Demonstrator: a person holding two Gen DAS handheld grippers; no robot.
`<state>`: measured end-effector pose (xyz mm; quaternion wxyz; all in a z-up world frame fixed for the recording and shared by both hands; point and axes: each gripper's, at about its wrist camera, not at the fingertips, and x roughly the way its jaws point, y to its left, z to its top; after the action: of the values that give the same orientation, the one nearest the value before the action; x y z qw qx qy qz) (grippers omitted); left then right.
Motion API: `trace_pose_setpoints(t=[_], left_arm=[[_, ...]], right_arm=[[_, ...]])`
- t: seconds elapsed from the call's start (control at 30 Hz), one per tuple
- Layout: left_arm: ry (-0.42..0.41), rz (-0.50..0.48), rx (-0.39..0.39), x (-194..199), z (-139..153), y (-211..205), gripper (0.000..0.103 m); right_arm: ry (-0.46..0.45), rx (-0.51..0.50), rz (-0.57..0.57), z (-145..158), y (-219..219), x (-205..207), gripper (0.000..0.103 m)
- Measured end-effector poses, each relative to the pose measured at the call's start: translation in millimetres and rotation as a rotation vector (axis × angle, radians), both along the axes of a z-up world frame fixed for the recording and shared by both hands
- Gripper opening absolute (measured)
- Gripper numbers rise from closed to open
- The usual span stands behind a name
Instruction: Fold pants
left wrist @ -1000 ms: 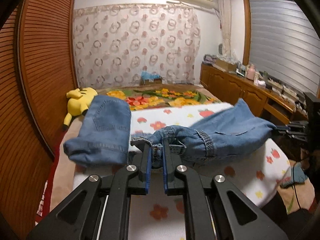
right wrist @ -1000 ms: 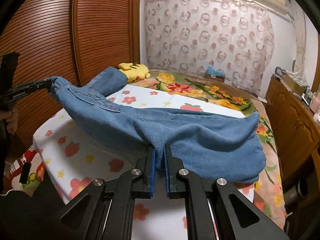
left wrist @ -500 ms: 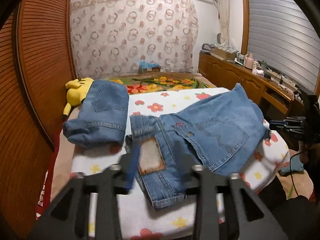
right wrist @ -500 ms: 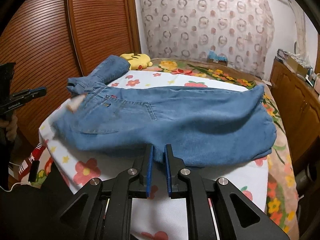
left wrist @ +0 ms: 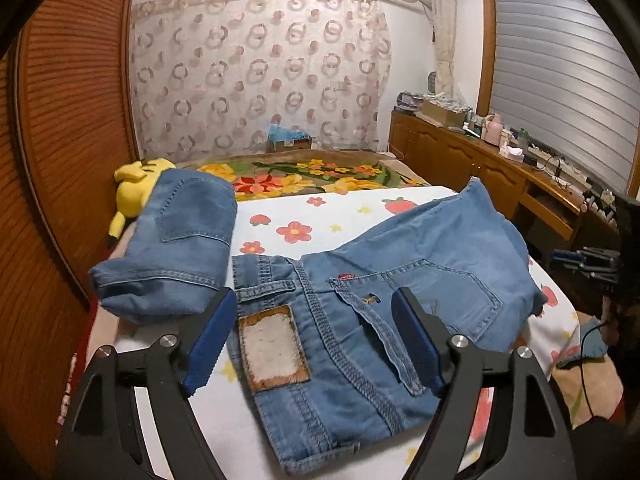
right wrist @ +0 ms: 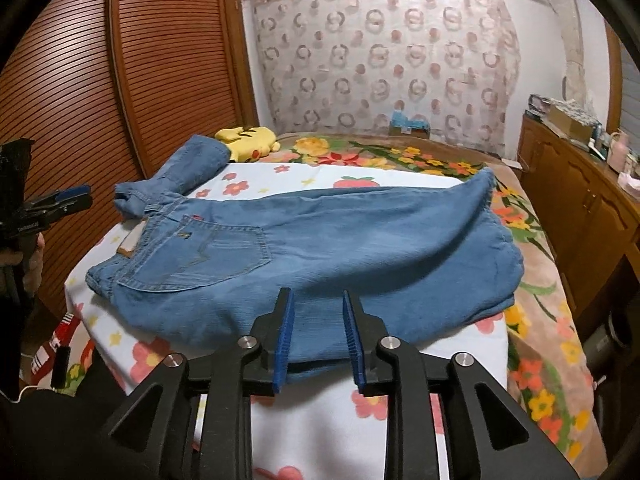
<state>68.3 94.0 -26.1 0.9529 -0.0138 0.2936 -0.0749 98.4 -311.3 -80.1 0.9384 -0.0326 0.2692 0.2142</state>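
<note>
Pants: lying doubled lengthwise across the floral sheet, waistband nearest left gripper, seemingly awaiting the crosswise fold; left gripper hovering with jaws wide apart; right gripper hanging over the near edge, jaws parted, gripping nothing.

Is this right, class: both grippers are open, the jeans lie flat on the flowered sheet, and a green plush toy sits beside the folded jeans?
Not quite. The plush toy is yellow, not green, as the left wrist view shows. The rest holds: the left gripper and the right gripper are open, the jeans lie flat on the flowered sheet, and the toy sits beside the folded jeans.
</note>
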Motion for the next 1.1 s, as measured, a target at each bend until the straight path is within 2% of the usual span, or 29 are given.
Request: trace_pose_setpoints(t=[0.03,0.07,0.4,0.73,1.1], left_arm=[[0.001,0.0,-0.002,3,-1,0,0.08],[0.004,0.0,-0.001,8,-2,-1,0.08],[0.018,-0.066,0.017,36,-11,-35,0.08],[0.054,-0.164,0.028,55,-34,-80,0.08],[0.09,-0.169,0.014,60,-63,-87,0.08]], right_arm=[[0.004,-0.001,-0.013,-2,-2,3,0.038],[0.008,0.0,-0.023,-3,-5,6,0.038],[0.042,0.014,-0.12,-14,-29,31,0.04],[0.079,-0.003,-0.222,-14,-57,56,0.042],[0.146,0.005,-0.295,-11,-61,88,0.042]])
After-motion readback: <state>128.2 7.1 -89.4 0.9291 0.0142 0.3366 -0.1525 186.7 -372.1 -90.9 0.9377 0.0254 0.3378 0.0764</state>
